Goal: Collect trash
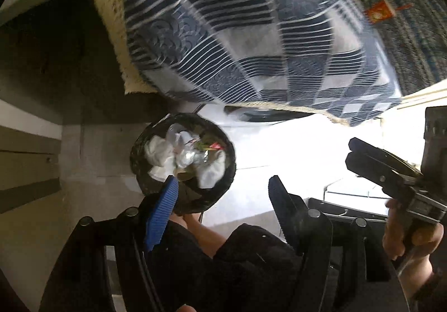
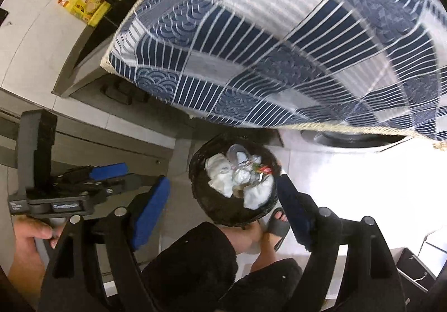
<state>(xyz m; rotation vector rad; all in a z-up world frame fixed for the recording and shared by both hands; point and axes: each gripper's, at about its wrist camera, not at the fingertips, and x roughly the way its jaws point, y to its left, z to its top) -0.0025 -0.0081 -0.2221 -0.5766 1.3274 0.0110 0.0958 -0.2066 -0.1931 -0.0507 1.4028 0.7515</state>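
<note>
— What's hard to read from where you sit?

— The blue-and-white patterned cloth (image 2: pixel 279 41) over the surface is smeared by blur in both views, and the floor (image 2: pixel 349 172) on the right is washed out white. In the black waste bin (image 2: pixel 206 200) I make out crumpled white tissues (image 2: pixel 220 175), something clear and shiny and a red scrap (image 2: pixel 265 169), but little more. The bin's near edge is cut off behind my fingers and the person's dark-clothed knees (image 2: pixel 195 261).

— And the hands?

— Both point steeply down at the floor. My left hand-held gripper (image 1: pixel 223 197) has its jaws wide apart with nothing between them; the bin lies below, past its blue left pad. My right hand-held gripper (image 2: pixel 223 203) is spread wide too and empty, the bin showing between its fingers, on the floor by a sandalled foot (image 2: pixel 275 221).
</note>
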